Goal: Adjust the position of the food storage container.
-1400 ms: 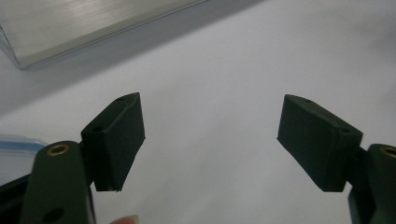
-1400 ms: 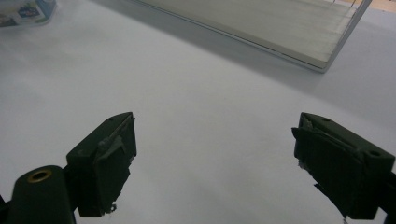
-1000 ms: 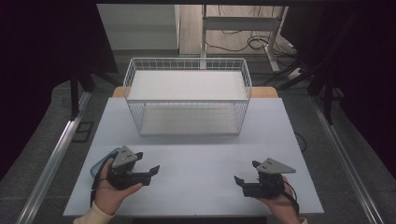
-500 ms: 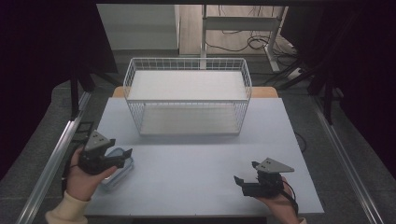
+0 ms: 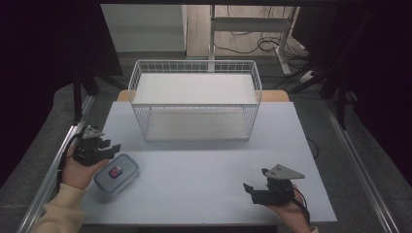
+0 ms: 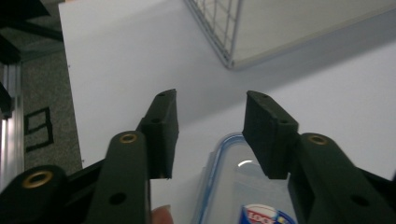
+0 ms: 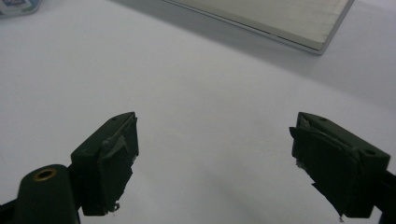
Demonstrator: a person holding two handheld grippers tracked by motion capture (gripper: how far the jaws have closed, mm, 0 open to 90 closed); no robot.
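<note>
two grippers, one lidded container at table's left front.
left gripper parted, poised just above container; right gripper wide, idle, well apart. likely reaching step: next, lower, close on lid edge, maybe toward wire basket.

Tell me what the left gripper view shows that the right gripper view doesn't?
The left gripper view alone shows the left claw, open above a clear blue-rimmed container, a fingertip and floor beside the table. The right gripper view alone shows the right claw, wide open over bare table, the container just a sliver at its top corner. Both show the white table and part of the wire basket.
</note>
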